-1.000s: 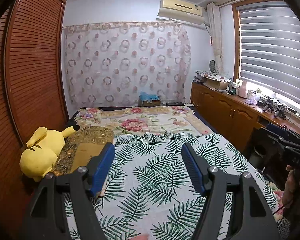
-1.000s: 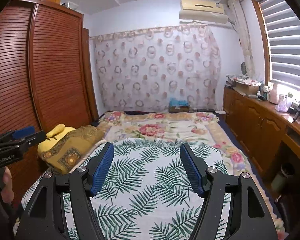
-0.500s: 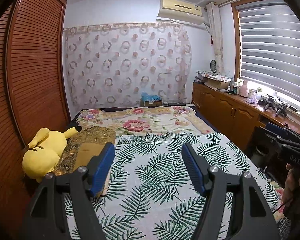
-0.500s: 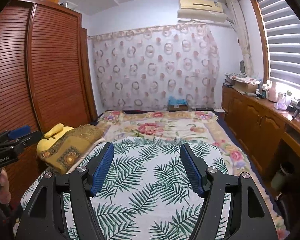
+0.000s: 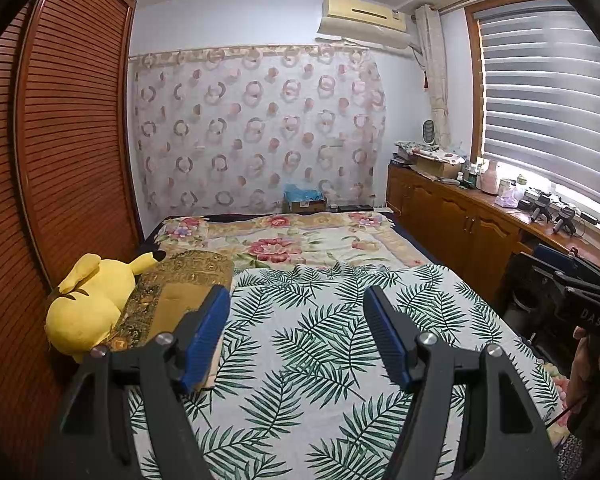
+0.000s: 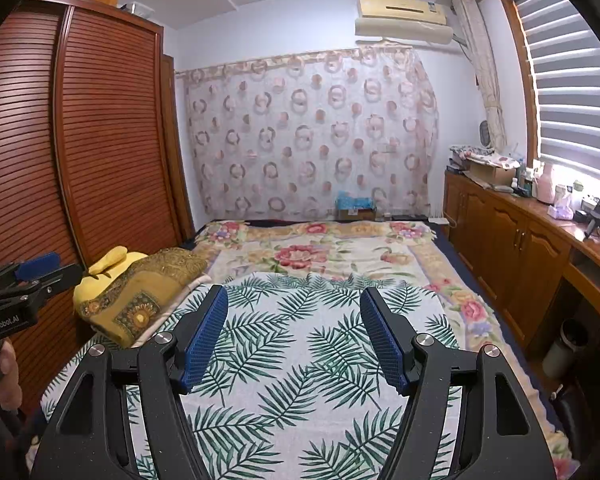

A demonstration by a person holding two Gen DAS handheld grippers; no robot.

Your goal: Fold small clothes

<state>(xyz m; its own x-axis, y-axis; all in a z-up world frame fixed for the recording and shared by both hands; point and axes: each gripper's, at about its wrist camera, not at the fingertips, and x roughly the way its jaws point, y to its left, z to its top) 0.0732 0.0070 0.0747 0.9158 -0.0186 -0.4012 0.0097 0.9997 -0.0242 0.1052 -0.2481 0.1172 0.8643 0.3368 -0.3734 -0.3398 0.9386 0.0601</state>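
Note:
No small garment shows in either view. My left gripper [image 5: 296, 300] is open and empty, held above the palm-leaf sheet [image 5: 320, 340] on the bed. My right gripper [image 6: 294, 300] is open and empty too, above the same sheet [image 6: 300, 352]. The right gripper's body shows at the right edge of the left wrist view [image 5: 572, 292]. The left gripper shows at the left edge of the right wrist view [image 6: 24, 280].
A yellow plush toy [image 5: 88, 300] and a gold patterned pillow [image 5: 176, 292] lie at the bed's left side by the wooden wardrobe [image 5: 72, 140]. A floral blanket [image 5: 284, 240] covers the far half. A wooden cabinet [image 5: 460, 228] with clutter runs along the right wall.
Both grippers have tilted up slightly and stay open. The plush toy and the bed sit a little lower in the views.

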